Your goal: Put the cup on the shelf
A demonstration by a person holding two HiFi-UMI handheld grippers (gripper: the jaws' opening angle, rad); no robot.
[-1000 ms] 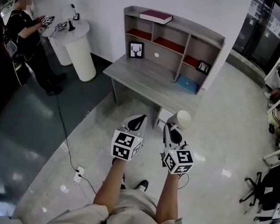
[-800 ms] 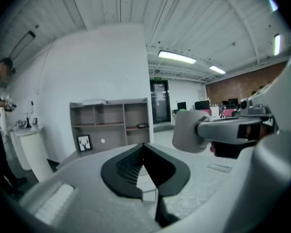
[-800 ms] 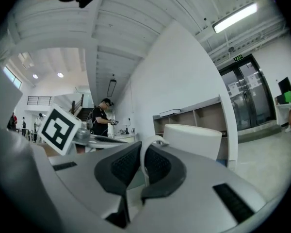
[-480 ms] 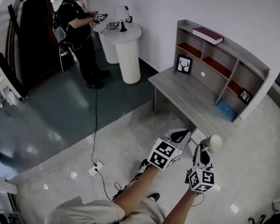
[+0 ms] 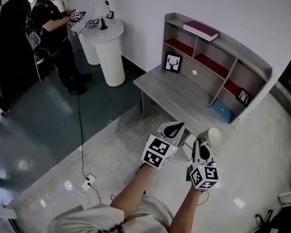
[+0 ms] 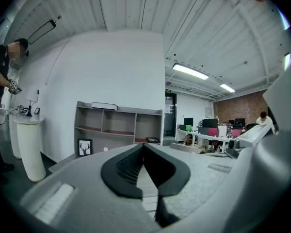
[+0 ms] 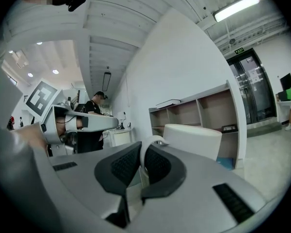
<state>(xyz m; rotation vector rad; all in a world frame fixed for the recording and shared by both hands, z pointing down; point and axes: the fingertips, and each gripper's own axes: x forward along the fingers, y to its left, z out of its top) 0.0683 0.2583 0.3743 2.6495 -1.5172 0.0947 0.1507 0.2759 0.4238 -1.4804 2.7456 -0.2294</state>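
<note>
A white cup (image 5: 214, 135) hangs in the air in front of the desk, held by its handle in my right gripper (image 5: 202, 149), which is shut on it. In the right gripper view the cup (image 7: 193, 140) shows just past the jaws, its handle pinched between the black pads. My left gripper (image 5: 173, 129) is beside it on the left, shut with nothing between its jaws (image 6: 143, 147). The grey shelf unit (image 5: 214, 63) stands on the back of the grey desk (image 5: 174, 91), ahead of both grippers.
On the shelf are a dark red book (image 5: 201, 30) on top, a deer picture (image 5: 173, 62), a small framed photo (image 5: 242, 97) and a blue book (image 5: 222, 112). A person (image 5: 51, 38) stands at a white round pedestal table (image 5: 106, 50) at far left. A power strip with cable (image 5: 88, 183) lies on the floor.
The head view has swung so the desk and shelf sit a little more left and nearer. Both grippers hold the same pose, the cup still in the right one.
</note>
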